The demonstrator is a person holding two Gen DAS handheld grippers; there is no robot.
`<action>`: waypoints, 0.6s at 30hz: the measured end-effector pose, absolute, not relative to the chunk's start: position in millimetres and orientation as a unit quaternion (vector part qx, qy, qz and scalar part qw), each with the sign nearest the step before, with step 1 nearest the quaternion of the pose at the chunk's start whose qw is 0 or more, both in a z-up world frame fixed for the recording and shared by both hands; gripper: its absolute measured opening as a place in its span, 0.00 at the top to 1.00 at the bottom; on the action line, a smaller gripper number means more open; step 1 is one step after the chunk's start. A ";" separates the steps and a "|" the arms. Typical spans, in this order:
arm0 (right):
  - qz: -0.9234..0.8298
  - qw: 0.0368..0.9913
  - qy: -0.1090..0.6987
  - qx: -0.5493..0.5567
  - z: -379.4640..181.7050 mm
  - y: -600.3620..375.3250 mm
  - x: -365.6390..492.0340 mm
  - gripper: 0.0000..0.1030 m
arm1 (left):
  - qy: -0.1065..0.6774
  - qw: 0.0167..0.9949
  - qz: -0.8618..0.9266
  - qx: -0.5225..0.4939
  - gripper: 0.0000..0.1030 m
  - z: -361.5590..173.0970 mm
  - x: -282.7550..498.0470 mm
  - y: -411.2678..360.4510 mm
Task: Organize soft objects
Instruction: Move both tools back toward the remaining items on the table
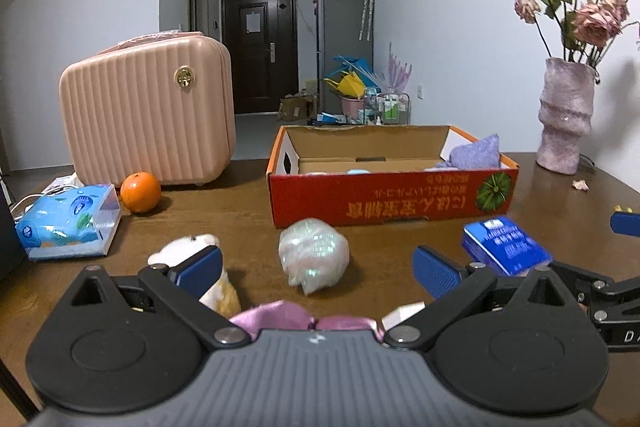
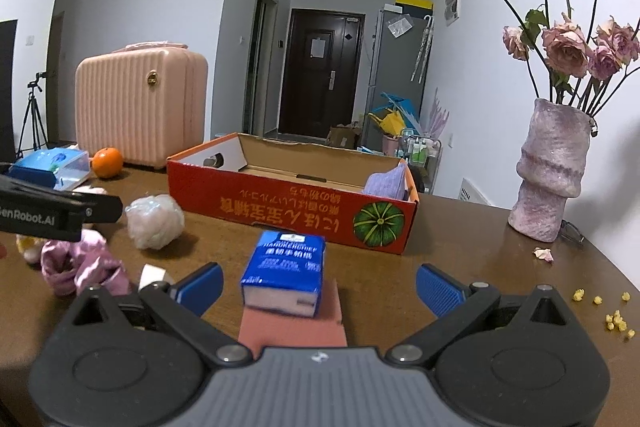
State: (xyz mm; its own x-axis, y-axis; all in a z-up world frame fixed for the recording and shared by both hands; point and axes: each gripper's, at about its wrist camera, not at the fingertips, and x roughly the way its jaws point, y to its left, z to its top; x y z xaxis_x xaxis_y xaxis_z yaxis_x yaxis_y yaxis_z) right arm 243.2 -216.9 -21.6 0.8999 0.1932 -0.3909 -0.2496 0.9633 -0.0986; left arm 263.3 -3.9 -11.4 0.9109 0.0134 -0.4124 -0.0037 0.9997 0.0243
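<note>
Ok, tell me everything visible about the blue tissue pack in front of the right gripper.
The blue tissue pack is a small rectangular pack in glossy wrapping with white print on top. It lies flat on a reddish-pink cloth on the wooden table, just short of the red cardboard box. The open right gripper frames it without touching.

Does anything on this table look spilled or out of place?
Yes. Small yellow crumbs lie scattered on the table at the right, and one fallen petal lies near the vase.
</note>
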 end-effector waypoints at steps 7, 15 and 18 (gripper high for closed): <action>0.117 0.970 0.202 -0.071 -24.6 -216.2 226.5 0.00 | 0.222 0.975 -0.007 0.020 0.00 -17.9 244.0 -1.7; 0.125 0.967 0.205 -0.079 -28.7 -210.0 207.9 0.00 | 0.241 0.970 -0.016 0.025 0.00 -27.7 225.6 4.6; 0.129 0.967 0.207 -0.080 -29.6 -208.1 203.6 0.00 | 0.250 0.968 -0.014 0.022 0.00 -30.4 219.3 8.4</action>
State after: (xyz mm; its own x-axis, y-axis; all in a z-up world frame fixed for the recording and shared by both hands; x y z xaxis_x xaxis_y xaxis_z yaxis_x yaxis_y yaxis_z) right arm 203.6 -208.1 -29.6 0.8813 0.2162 -0.4201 -0.2827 0.9537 -0.1023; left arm 219.3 8.4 -30.4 0.8741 -0.0155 -0.4854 0.0373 0.9987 0.0354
